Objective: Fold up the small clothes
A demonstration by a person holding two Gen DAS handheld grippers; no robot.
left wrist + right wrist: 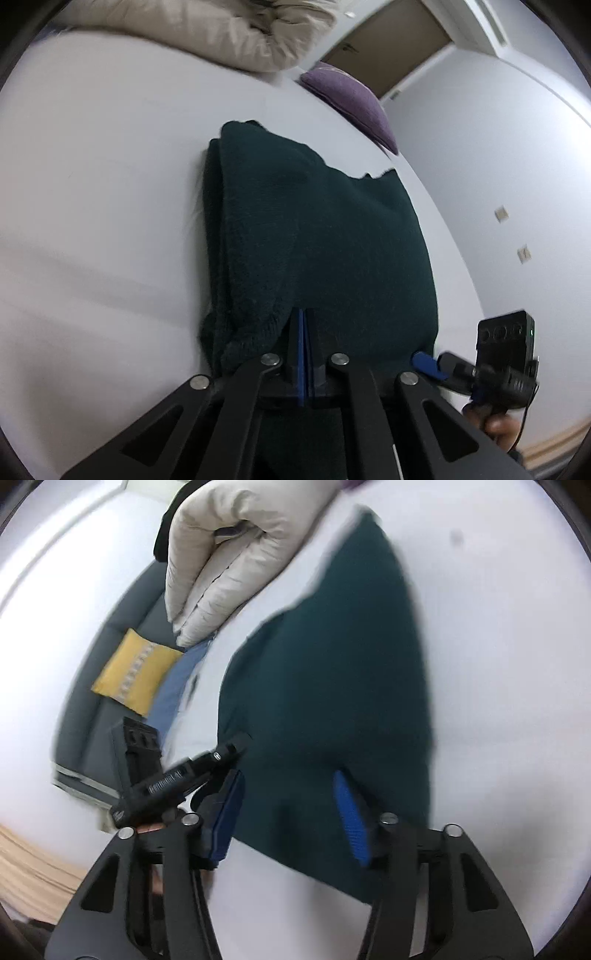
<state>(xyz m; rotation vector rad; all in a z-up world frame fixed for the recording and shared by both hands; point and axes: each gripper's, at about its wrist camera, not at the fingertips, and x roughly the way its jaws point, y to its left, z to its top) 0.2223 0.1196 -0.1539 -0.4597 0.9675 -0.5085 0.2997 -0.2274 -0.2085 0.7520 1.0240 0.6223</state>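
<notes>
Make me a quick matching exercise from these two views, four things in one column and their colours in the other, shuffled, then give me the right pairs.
Things:
1. folded garment
2. pillow
3. cushion
4. gripper pads

Colours:
A. yellow
B. blue
C. dark green
D. purple

Pairs: 1-C, 2-D, 3-A, 4-B

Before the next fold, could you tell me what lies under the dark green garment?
The dark green garment lies on the white bed sheet. Whatever is directly beneath it is covered.
</notes>
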